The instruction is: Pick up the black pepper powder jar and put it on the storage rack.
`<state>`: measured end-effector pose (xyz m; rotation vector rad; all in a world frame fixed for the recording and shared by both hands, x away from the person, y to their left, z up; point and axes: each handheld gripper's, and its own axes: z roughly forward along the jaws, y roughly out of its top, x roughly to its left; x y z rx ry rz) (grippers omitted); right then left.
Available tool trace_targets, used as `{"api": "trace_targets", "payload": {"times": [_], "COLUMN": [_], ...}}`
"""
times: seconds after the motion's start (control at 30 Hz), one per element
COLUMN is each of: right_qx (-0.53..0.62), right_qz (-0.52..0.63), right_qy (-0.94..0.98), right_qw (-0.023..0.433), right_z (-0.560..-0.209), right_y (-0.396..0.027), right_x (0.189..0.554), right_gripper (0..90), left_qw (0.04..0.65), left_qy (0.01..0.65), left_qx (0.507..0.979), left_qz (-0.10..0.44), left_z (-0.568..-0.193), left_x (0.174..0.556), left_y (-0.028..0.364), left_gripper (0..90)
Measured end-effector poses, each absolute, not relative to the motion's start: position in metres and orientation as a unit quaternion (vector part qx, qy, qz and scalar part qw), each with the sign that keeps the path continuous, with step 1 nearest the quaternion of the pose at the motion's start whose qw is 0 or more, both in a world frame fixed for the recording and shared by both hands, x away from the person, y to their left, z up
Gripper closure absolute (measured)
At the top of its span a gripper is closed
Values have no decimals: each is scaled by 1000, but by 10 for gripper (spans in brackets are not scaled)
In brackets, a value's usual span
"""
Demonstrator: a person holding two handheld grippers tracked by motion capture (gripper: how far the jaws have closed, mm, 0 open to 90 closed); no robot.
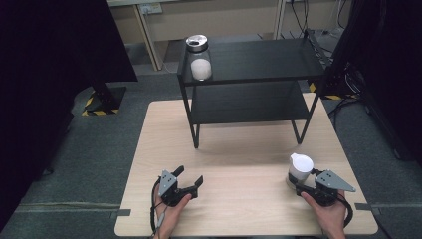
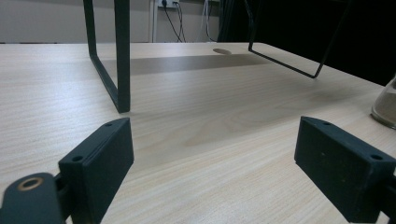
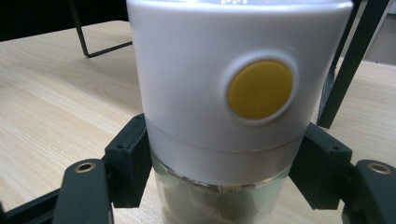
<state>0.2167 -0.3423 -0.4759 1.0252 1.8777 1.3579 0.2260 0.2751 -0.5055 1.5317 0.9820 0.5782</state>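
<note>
A white-capped dispenser jar is pinched by the right tongs, seemingly for lifting from the tabletop; the left tongs are held spread.

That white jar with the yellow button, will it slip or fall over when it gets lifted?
The white-topped jar looks smooth and round, so it might slip a bit, though the right gripper pinches it from both sides. Its lower part looks like glass with brownish stuff inside, so probably breakable and bottom-heavy. Standing tall on the table, it could tip if bumped.
</note>
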Motion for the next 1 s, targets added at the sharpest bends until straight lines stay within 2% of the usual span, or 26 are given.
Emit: {"api": "trace_targets", "payload": {"times": [0.4,1.0], "right_qx": [407,359], "right_qz": [525,549], "right_qy": [691,682], "right_qw": [285,323], "right_z": [-477,-451], "right_y": [-346,-346], "right_x": [215,205], "right_gripper": [310,310], "left_qw": [578,578], "left_qy": [419,421], "left_qx": [655,653], "left_qz": [247,250], "left_z": [-505,-506], "left_x": [226,225], "left_y": [275,274], "left_gripper": [111,112]}}
